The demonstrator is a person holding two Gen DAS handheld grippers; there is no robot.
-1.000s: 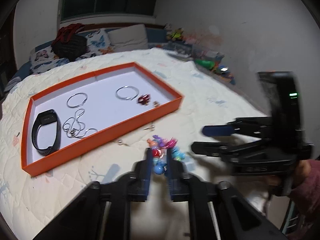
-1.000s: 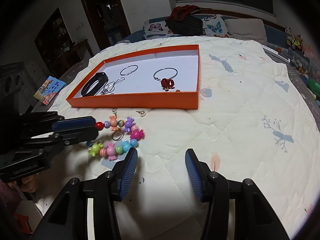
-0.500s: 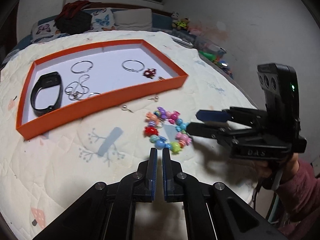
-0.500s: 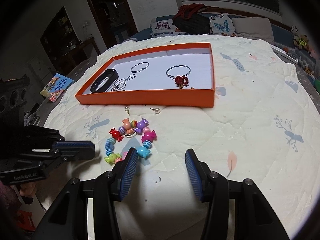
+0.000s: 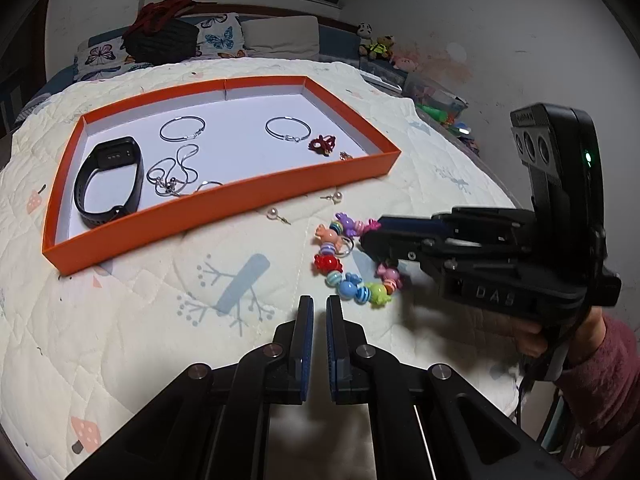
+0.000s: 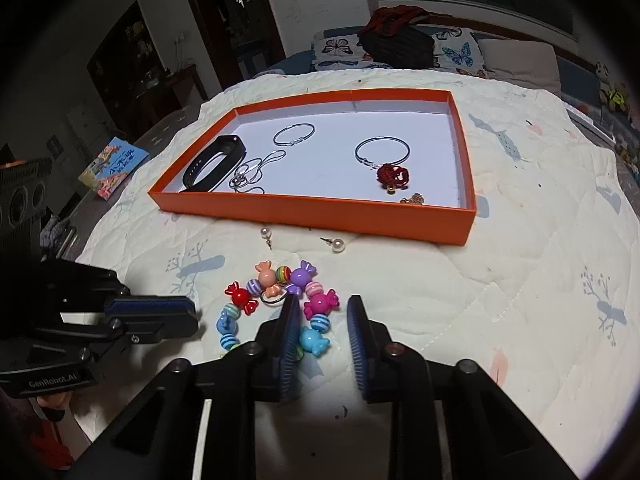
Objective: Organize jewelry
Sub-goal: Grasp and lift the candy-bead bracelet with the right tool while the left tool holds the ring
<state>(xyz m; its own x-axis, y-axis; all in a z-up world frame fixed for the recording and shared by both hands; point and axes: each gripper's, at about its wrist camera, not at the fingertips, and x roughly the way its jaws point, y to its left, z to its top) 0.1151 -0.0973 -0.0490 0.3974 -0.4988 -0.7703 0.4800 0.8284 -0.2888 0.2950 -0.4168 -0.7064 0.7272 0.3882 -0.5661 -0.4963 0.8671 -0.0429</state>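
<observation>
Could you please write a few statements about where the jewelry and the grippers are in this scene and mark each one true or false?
1. The candy bead bracelet lies on the quilt, outside the orange tray. True.
2. The black wristband is outside the tray. False: it lies inside, at the tray's left end.
3. Two pearl earrings lie on the quilt between the tray and the bracelet. True.
4. The left gripper holds the bracelet. False: its jaws are shut on nothing, short of the beads.
5. The right gripper is far from the bracelet. False: its jaws are closing with part of the bracelet between them.
</observation>
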